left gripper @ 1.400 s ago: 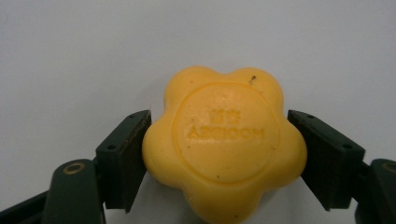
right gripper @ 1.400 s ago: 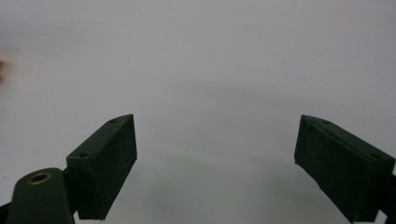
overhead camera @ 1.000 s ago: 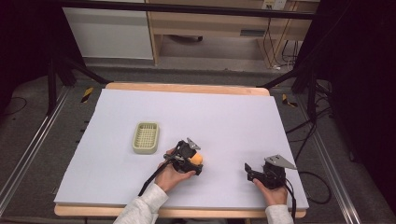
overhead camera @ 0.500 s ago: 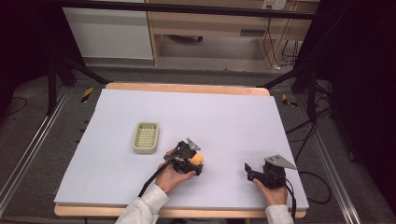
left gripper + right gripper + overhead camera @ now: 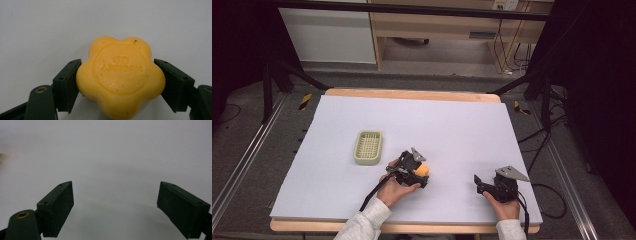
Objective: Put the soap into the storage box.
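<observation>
Honestly nothing has moved over the last second: the left gripper (image 5: pixel 416 171) sits in the same spot near the front of the desk (image 5: pixel 452 125), and the right gripper (image 5: pixel 492 185) is parked just as it was, off at about 4 o'clock from it. In the left gripper view the fingers (image 5: pixel 67 83) are pressed against both sides of a yellow flower-shaped soap bar (image 5: pixel 120 75) with a round stamped logo on top, so I'd say the grab is made and the hand is pausing before the lift. The soap looks like it rests on the desk, though I can't tell for sure whether it's already a hair off the surface. The pale green slotted soap dish (image 5: pixel 368 147) sits at roughly 10 o'clock from the soap, near but apart, empty, so my guess is that's where it goes next. Right gripper fingers (image 5: pixel 56 208) are spread wide with nothing between them. Surface is a plain light sheet over a wooden-edged desk; beyond it there's grey floor, dark stand legs, cables at the right, and a wooden cabinet (image 5: pixel 437 25) at the back
</observation>
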Tool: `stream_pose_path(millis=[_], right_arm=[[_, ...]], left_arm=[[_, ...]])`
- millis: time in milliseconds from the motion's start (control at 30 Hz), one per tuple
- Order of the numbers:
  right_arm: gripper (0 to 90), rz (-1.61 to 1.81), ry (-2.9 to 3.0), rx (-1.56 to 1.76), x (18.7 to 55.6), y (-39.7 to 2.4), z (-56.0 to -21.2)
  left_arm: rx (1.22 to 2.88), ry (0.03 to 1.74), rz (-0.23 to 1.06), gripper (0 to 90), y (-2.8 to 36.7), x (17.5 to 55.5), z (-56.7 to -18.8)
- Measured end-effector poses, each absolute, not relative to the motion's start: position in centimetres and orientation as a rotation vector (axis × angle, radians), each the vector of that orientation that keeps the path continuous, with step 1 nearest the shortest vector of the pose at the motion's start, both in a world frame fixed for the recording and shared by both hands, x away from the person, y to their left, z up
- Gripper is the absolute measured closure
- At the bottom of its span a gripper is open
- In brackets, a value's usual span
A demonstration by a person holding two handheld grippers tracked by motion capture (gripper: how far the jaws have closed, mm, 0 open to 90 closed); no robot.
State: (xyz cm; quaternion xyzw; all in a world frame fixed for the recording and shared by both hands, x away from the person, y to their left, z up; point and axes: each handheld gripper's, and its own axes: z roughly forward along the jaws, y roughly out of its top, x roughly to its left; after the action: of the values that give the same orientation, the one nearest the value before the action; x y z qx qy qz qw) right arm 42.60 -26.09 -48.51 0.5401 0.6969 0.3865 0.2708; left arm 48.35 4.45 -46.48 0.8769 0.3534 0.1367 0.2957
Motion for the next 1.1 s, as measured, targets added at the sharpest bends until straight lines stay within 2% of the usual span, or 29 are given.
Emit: stream_pose_path(millis=[1100], right_arm=[[14.2, 1.037, 1.883, 1.456, 42.64, -26.06, -48.56]], left_arm=[[2.324, 0.953, 0.306, 24.0, 4.64, 48.68, -46.77]])
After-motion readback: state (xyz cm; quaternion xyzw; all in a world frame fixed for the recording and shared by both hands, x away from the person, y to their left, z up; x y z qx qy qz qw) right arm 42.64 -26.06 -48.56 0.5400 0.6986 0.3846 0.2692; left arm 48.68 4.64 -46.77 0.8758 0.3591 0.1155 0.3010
